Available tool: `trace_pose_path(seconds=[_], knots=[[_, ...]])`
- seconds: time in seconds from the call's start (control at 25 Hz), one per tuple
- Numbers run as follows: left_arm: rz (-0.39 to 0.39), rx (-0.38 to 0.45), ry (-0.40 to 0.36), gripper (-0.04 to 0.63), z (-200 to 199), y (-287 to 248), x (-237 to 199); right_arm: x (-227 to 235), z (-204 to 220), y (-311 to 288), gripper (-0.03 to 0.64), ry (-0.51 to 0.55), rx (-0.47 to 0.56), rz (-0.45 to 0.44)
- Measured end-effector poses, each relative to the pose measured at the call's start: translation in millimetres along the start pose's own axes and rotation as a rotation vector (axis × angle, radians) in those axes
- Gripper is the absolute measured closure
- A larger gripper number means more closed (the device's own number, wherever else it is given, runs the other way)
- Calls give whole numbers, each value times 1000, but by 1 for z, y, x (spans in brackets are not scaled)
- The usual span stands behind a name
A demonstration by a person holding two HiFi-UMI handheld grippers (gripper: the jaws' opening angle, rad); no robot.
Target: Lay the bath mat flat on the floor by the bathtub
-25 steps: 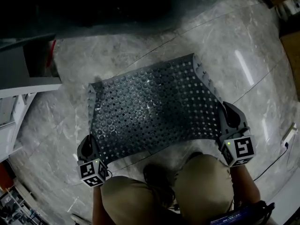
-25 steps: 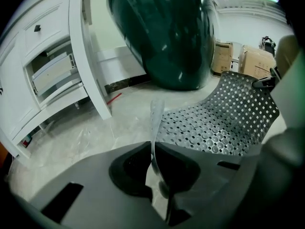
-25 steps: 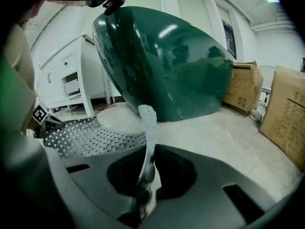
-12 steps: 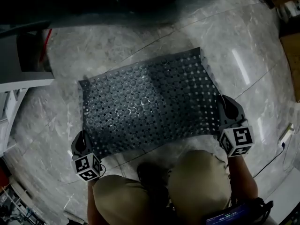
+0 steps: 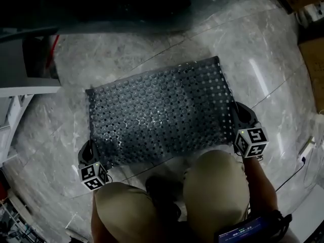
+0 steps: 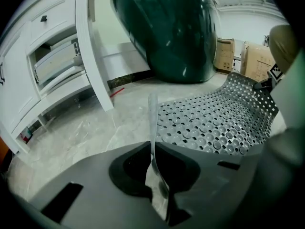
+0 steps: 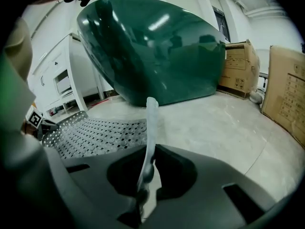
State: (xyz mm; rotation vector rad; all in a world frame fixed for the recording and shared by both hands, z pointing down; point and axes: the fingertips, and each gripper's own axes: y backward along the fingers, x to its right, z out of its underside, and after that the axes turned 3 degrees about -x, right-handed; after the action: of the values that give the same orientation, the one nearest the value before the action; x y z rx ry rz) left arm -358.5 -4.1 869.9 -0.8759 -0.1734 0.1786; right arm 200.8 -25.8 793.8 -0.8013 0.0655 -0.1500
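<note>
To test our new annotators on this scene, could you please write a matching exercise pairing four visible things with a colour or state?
Things:
1. bath mat
2. bathtub
3. left gripper
4. cardboard box

Descriptions:
A. dark green and glossy
B. brown, standing beside the bathtub
C. grey, full of holes
D. shut on a corner of the bath mat

Pairs: 1-C; 2-A; 3-D; 4-B

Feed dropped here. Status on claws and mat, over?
Left claw shut on bath mat, near corner; right claw shut on the other. Mat spread on floor by bathtub, near corners pinched up. Nothing in the way.
</note>
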Motion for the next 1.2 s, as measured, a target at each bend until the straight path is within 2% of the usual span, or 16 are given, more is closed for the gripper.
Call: trace_pose_path(seconds=[0.36,0.52,0.56,0.68,0.84,0.92,1.04,1.08,1.16,1.2], knots=[[-7,-50,16,555,10,-10,-3,23,23,-16,588,-34,-61,35],[6,-34,32,554,8,-12,-2,34,24,-16,586,-58,-49,51],[8,-28,41,554,8,-11,-5,35,25,-15,579,-66,-49,54],[3,-7,75,551,6,-7,-14,38,26,-13,495,-75,-50,50],[-11,55,125,436,-12,9,-24,46,14,0,469,-40,0,106],[-25,90,138,426,-24,20,-31,47,-3,12,469,-9,61,156],[-50,160,166,428,-42,40,-43,32,-19,22,480,24,106,154],[-49,184,178,444,-47,45,-42,27,-17,22,555,27,96,138],[-26,211,180,546,-53,46,-29,26,-4,19,594,13,55,102],[-8,213,168,552,-54,43,-19,29,4,15,597,-3,35,83]])
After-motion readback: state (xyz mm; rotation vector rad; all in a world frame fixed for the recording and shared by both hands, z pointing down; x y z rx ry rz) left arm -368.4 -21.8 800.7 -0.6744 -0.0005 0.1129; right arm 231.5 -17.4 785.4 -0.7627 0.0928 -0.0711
